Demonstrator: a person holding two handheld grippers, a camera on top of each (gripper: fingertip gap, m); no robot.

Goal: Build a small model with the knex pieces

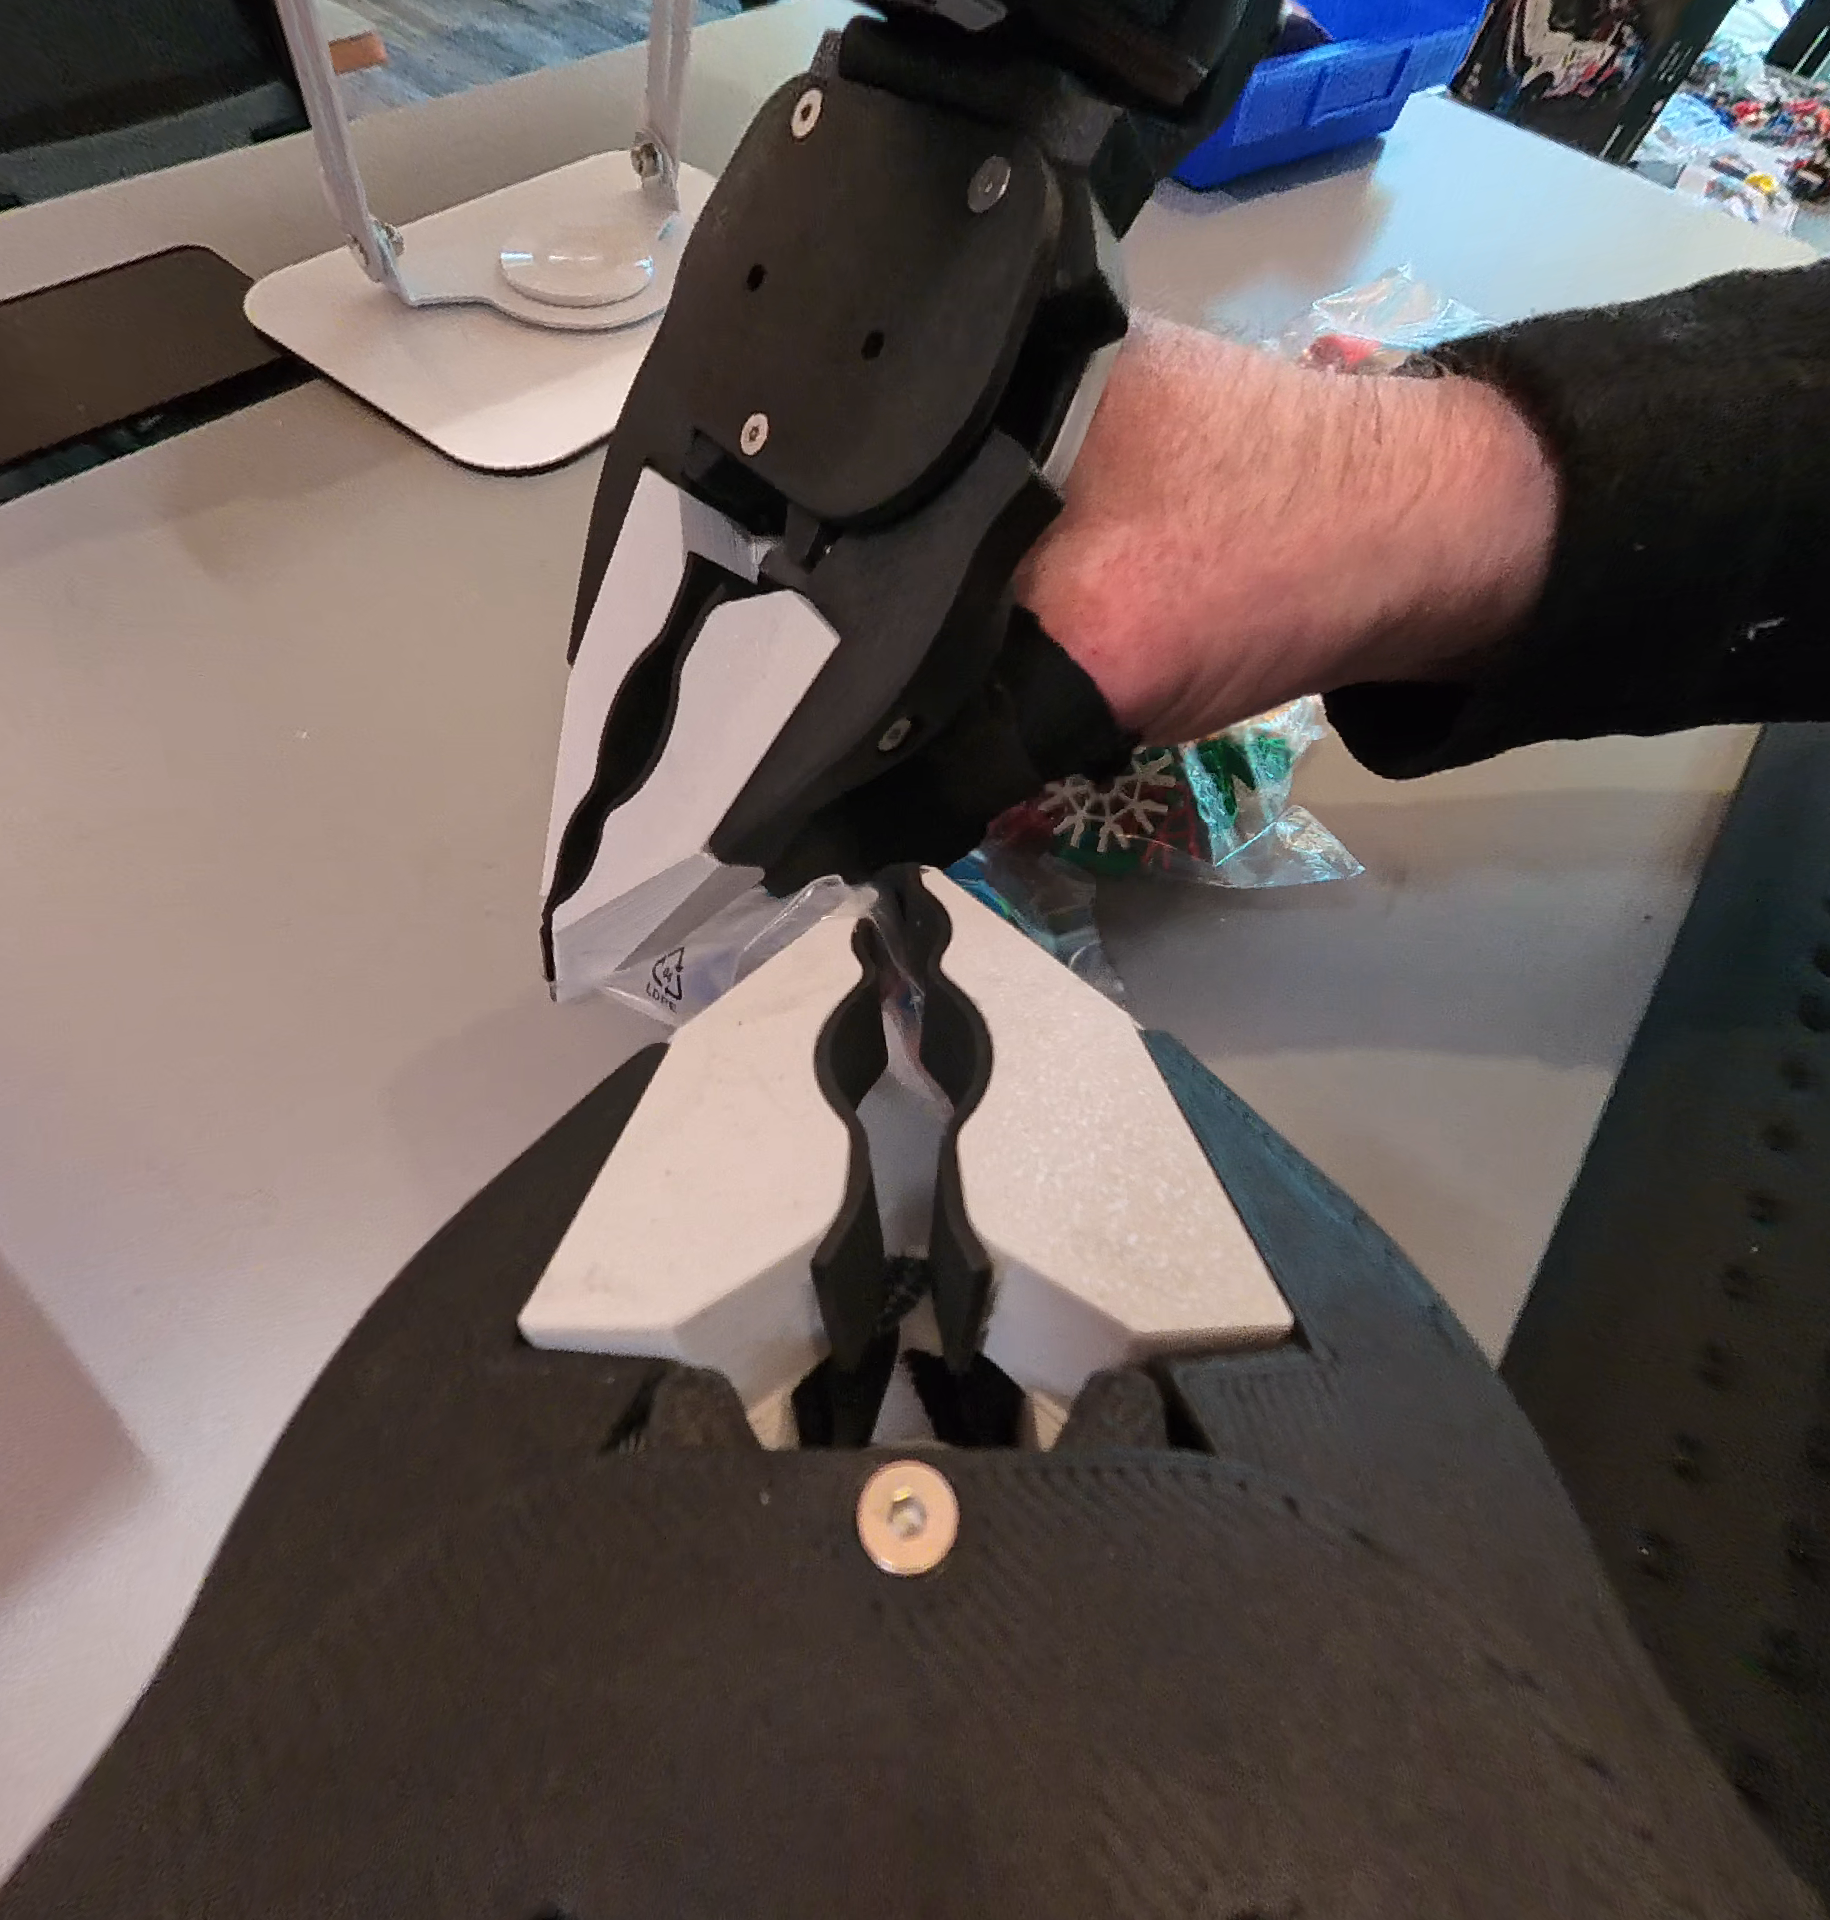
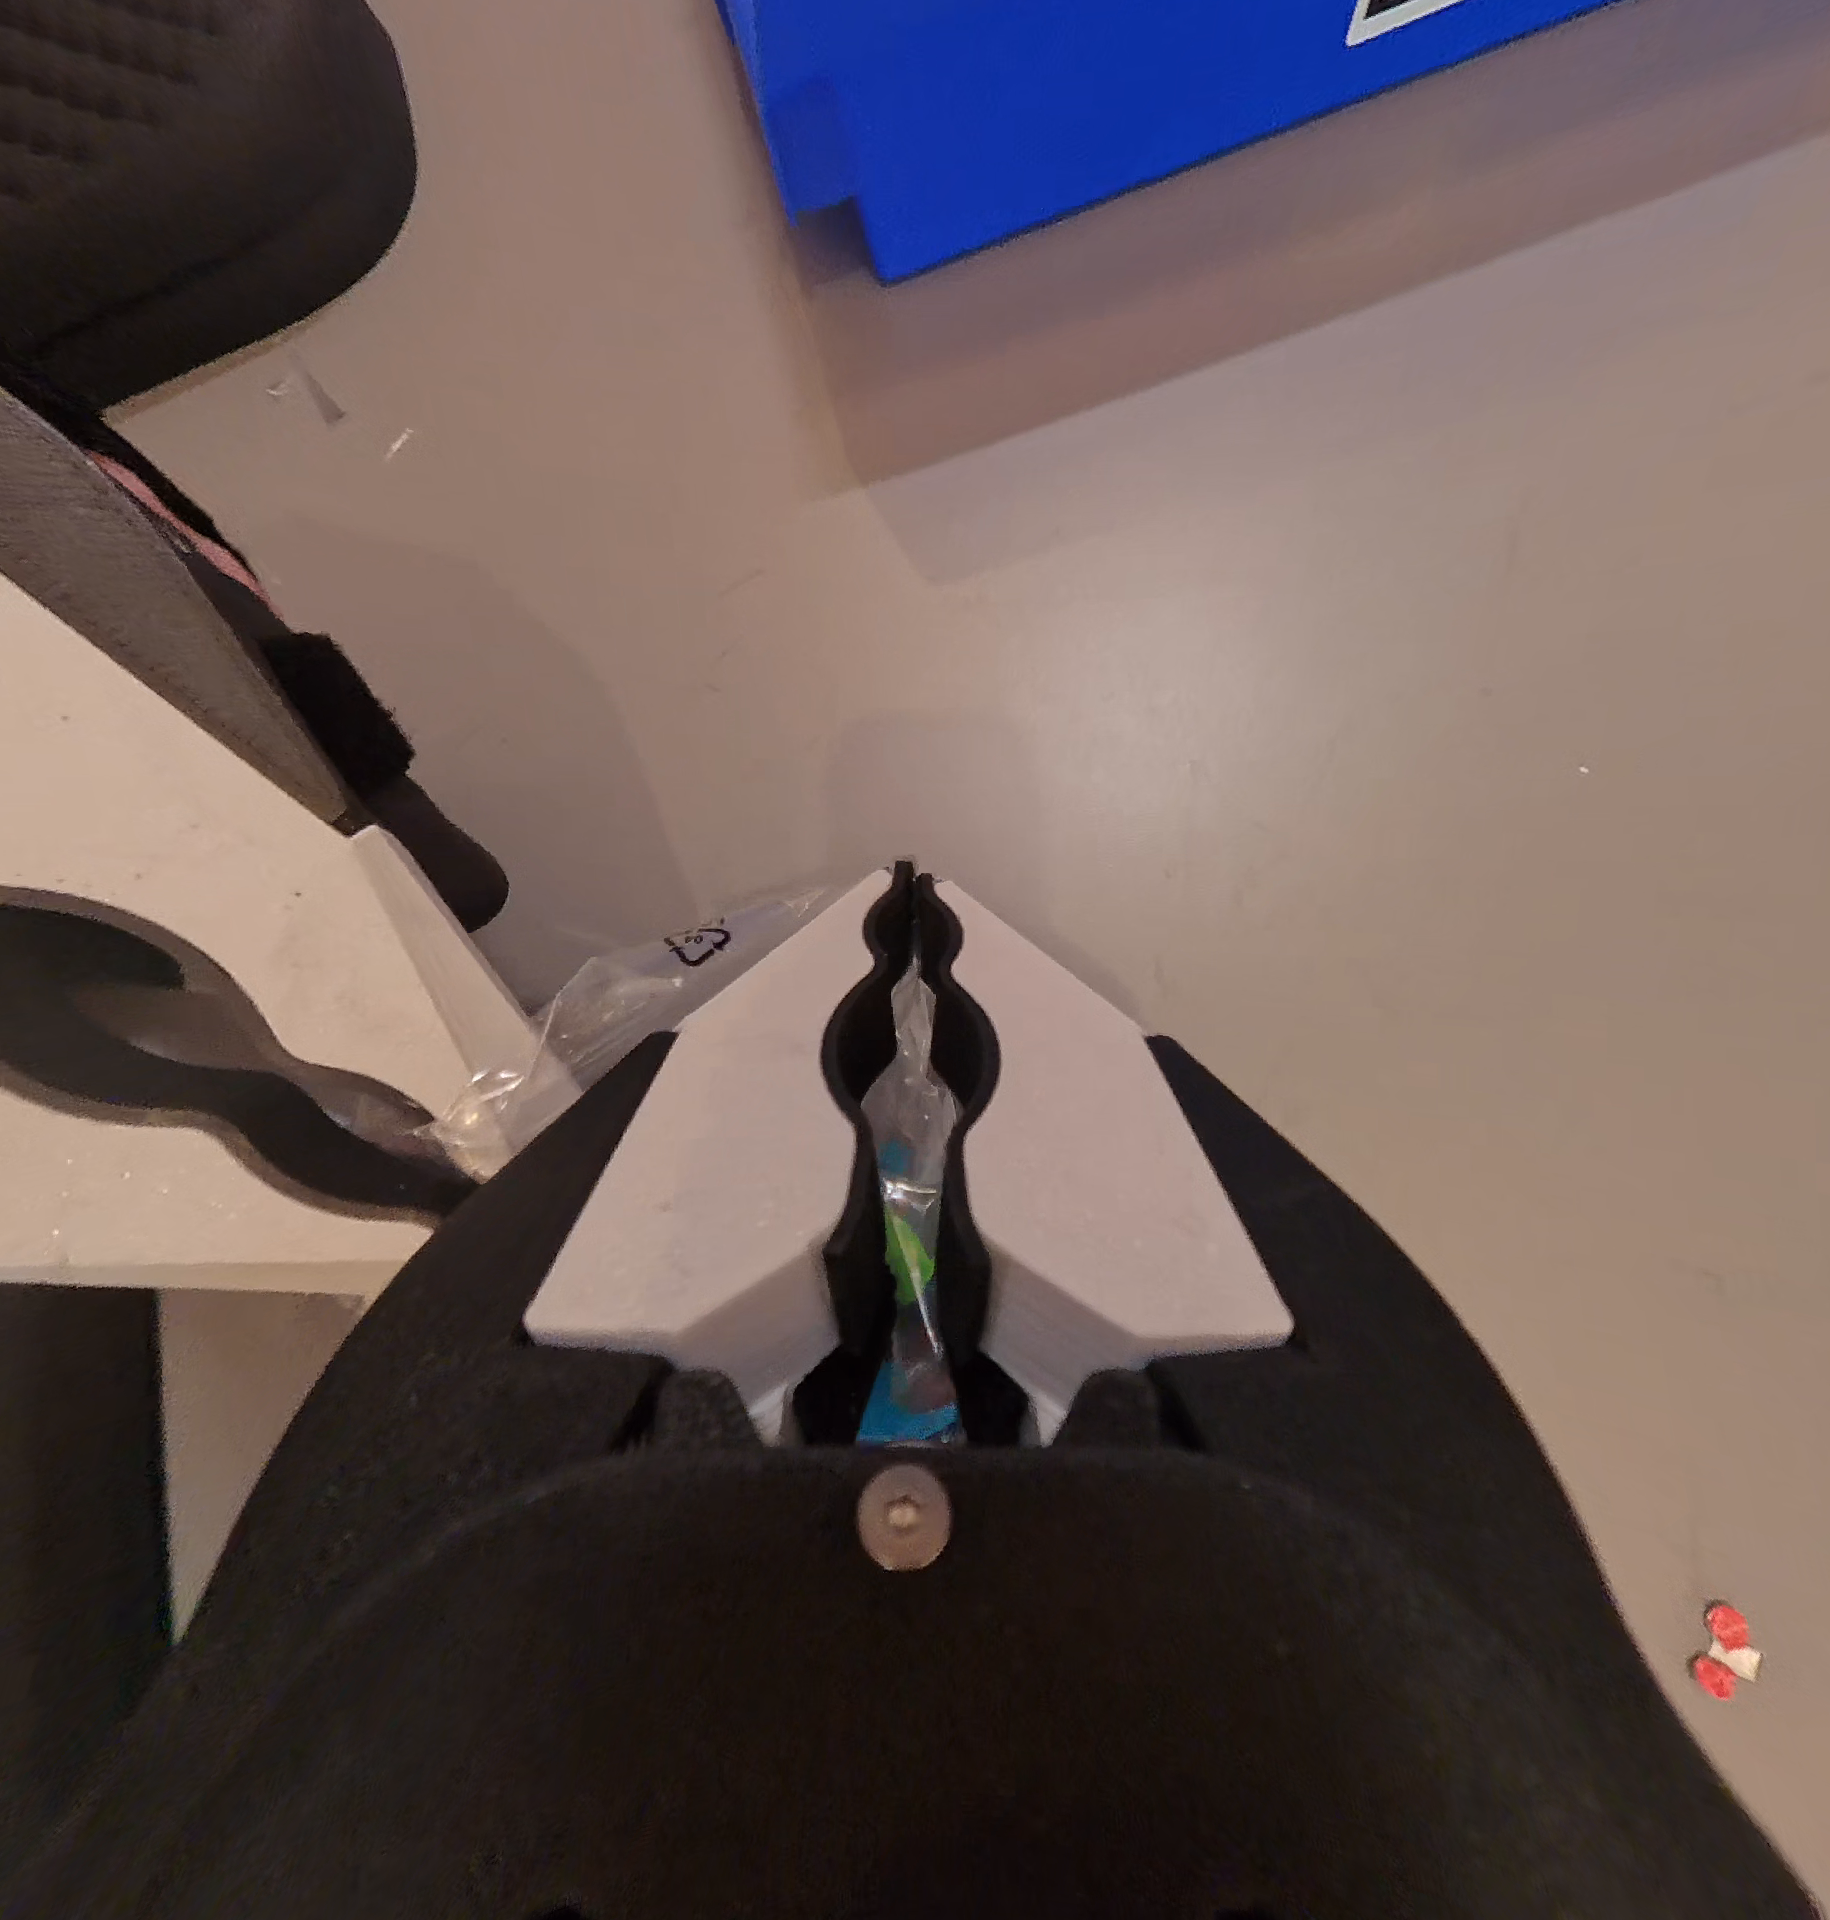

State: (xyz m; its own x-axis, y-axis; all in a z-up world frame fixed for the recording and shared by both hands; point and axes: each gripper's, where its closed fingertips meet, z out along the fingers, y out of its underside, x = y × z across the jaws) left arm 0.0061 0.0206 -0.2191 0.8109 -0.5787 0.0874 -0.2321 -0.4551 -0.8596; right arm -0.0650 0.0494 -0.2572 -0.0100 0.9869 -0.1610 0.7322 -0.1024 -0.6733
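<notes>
Worktop: pale grey worktop [image 1: 215, 779] with a white lamp base [image 1: 475, 312] at 11 o'clock and a blue bin [image 2: 1046, 114] at 12 o'clock.
Left gripper [image 1: 903, 914]: jaws pinched together on a clear plastic bag [image 1: 682, 971].
Right gripper [image 2: 911, 883]: jaws squeezed on the same bag, held by a hand [image 1: 1275, 551].
Bag: stretched between both grippers, above the worktop.
Nearby: another bag of bright bits [image 1: 1181, 810] at 3 o'clock.

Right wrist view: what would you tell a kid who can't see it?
The right gripper is shut on a clear plastic bag with colourful bits inside, above a pale table. The left gripper pinches the same bag from the left; a blue bin sits behind.
</notes>
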